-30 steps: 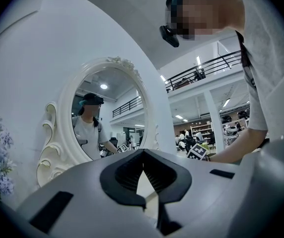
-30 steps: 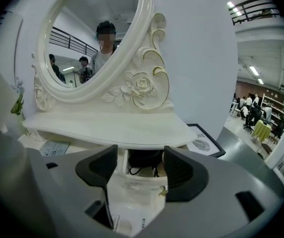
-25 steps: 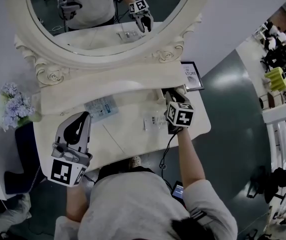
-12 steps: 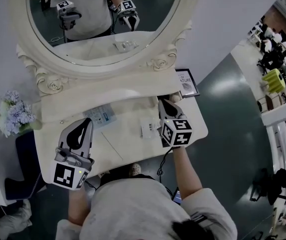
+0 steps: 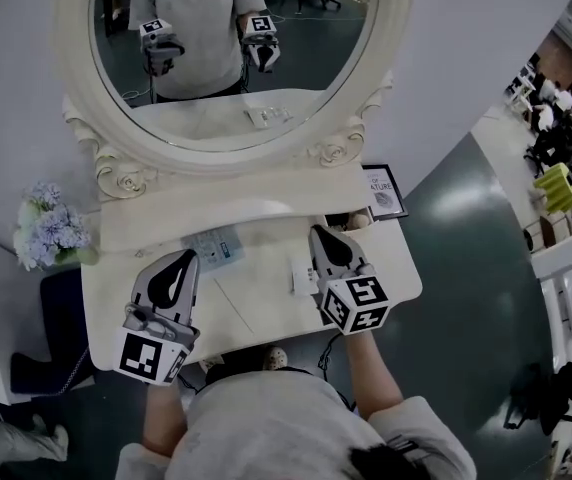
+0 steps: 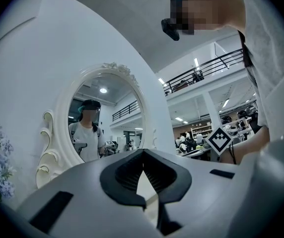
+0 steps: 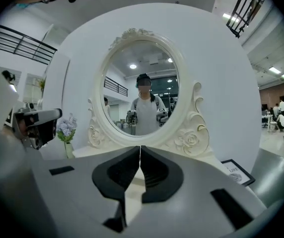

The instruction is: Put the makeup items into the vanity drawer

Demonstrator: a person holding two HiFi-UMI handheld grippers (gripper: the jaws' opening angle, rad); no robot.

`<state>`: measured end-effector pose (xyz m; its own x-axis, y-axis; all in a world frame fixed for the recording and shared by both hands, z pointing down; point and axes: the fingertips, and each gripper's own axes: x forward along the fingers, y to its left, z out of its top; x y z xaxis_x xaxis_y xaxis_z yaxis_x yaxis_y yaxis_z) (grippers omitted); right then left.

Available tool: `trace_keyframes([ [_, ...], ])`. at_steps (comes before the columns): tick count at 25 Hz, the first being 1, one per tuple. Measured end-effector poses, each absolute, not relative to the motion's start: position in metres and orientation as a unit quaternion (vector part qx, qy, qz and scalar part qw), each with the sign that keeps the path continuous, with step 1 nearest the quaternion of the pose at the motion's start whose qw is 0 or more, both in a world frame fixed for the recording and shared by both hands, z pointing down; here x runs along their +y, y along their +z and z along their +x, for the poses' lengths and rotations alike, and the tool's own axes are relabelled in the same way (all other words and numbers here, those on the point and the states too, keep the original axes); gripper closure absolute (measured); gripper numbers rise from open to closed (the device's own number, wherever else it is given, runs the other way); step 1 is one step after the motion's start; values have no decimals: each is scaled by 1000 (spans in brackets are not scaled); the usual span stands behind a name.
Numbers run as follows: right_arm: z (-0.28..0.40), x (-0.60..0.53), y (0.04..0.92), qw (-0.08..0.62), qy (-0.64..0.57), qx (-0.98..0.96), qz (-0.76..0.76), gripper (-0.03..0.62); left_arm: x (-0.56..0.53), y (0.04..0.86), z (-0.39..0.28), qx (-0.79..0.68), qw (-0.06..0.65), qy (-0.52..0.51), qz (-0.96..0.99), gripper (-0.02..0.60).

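A clear packet with blue print (image 5: 216, 245) lies on the white vanity top (image 5: 256, 318) at the back left. A small white packet (image 5: 300, 280) lies near the middle, just left of my right gripper (image 5: 322, 232). That gripper is shut and empty, raised above the top and pointing at the mirror (image 7: 139, 90). A dark drawer opening (image 5: 349, 221) shows at the right end of the raised shelf; what is in it is unclear. My left gripper (image 5: 184, 256) hovers over the left side, its jaws meeting at the tips with nothing between them (image 6: 143, 152).
A large oval mirror (image 5: 236, 48) in a carved cream frame stands at the back. A vase of pale blue flowers (image 5: 51, 236) is at the far left. A small framed picture (image 5: 381, 190) leans at the back right. The person's body is against the front edge.
My right gripper has drawn back from the drawer opening at the back right towards the person and has risen. The left gripper has hardly moved.
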<state>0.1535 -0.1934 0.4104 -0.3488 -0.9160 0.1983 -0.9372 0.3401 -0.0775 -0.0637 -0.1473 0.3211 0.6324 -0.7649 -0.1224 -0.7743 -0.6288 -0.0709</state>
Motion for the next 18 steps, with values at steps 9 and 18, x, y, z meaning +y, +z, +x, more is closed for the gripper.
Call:
trace_keyframes([
  [9,128,-178,371,29,51,-844,533,571,-142,318,-71,440,61,41,-895,568],
  [18,110,-161,337,6,16,-863,505,571,-134,313,-75,449,69,39,-890,568],
])
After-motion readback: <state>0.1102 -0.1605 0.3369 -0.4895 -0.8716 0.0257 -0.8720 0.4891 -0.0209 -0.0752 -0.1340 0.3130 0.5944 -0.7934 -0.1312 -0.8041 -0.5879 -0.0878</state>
